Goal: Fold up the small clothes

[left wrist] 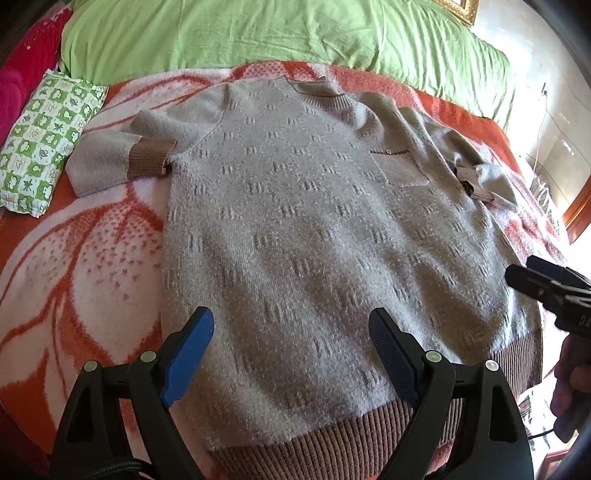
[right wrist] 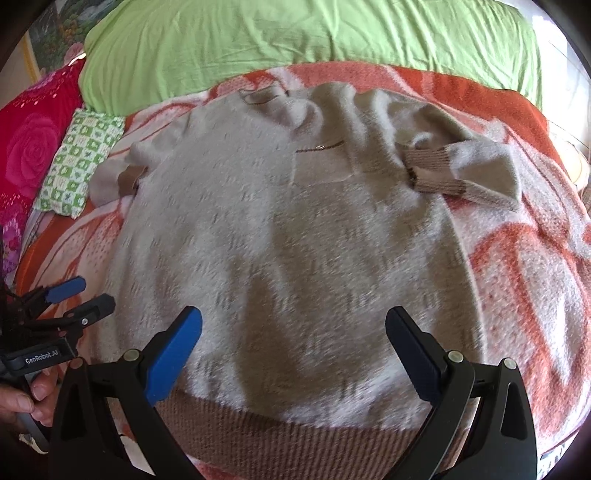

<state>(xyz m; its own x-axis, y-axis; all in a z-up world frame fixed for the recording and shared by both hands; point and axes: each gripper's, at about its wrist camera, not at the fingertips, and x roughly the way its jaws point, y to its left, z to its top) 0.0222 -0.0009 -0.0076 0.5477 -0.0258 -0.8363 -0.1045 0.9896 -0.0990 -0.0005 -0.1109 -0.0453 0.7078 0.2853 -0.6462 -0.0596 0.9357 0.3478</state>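
Note:
A grey knit sweater [left wrist: 295, 206] with brown ribbed hem, cuffs and a chest pocket lies face up on the bed; it also shows in the right wrist view [right wrist: 280, 229]. Its left sleeve [left wrist: 110, 158] is bent across beside the body. Its right sleeve [right wrist: 469, 170] is bunched and folded near the shoulder. My left gripper [left wrist: 291, 332] is open and empty, above the lower left of the sweater near the hem [left wrist: 332, 432]. My right gripper [right wrist: 295, 332] is open and empty, above the lower right of the sweater. Each gripper shows in the other's view, the right gripper [left wrist: 543, 288] and the left gripper [right wrist: 70, 295].
The sweater lies on an orange and white flowered blanket [left wrist: 74, 280]. A green checked small pillow [left wrist: 44, 140] lies to the left. A light green pillow [left wrist: 258, 33] spans the head of the bed. A red flowered cushion [right wrist: 33, 147] sits at far left.

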